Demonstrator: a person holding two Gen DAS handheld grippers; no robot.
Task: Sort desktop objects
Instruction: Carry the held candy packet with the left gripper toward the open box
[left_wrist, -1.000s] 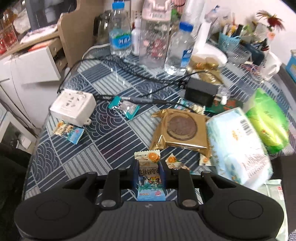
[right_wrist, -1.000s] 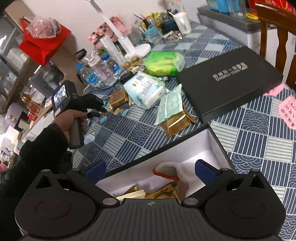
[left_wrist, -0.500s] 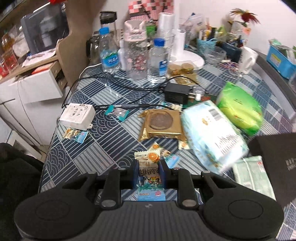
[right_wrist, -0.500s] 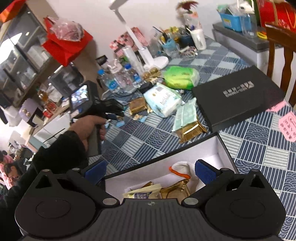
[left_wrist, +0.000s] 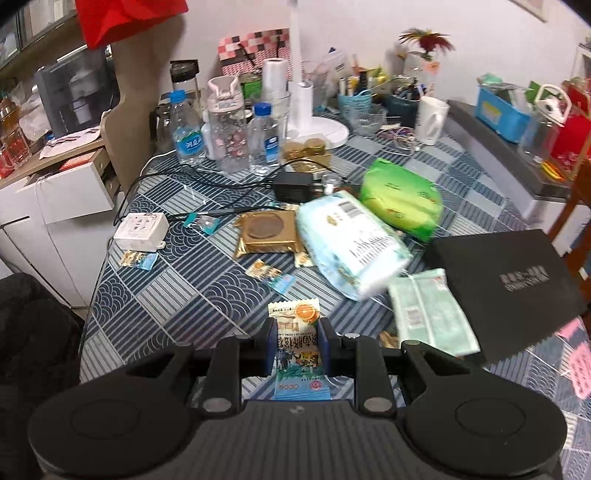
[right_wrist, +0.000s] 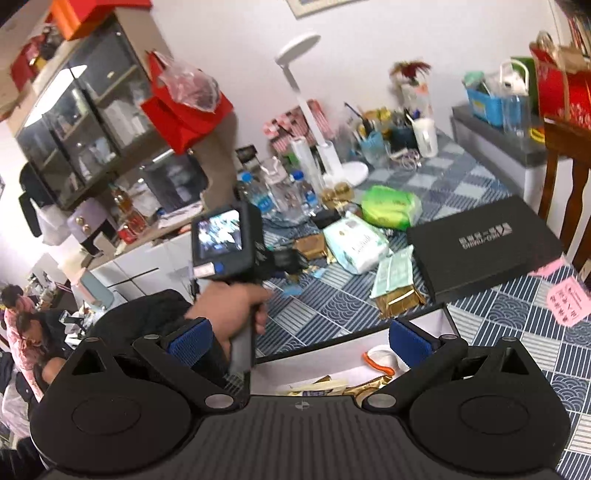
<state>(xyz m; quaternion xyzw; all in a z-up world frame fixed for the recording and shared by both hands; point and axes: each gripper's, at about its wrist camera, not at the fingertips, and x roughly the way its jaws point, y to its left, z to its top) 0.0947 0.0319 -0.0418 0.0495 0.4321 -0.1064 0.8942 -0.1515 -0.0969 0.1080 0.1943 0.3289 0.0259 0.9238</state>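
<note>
My left gripper (left_wrist: 294, 341) is shut on a small snack packet (left_wrist: 297, 347) with an orange slice printed on it, held above the blue patterned table (left_wrist: 207, 295). In the right wrist view the left gripper (right_wrist: 284, 258) shows as a hand-held unit with a screen, raised over the table. My right gripper (right_wrist: 299, 338) is open and empty above an open black box (right_wrist: 354, 363) with a white lining that holds gold packets and a white item. More snack packets (left_wrist: 271, 275) lie loose on the table.
A gold pouch (left_wrist: 267, 234), a pale blue tissue pack (left_wrist: 351, 240), a green pack (left_wrist: 402, 197), a mint wipes pack (left_wrist: 430, 310) and the black box lid (left_wrist: 506, 275) lie mid-table. Water bottles (left_wrist: 186, 129), a white power strip (left_wrist: 142, 230), cables and a lamp base crowd the far side.
My left gripper has risen and pulled back with the snack packet, so more of the table shows. My right gripper has tilted up, its jaws still open over the box.
</note>
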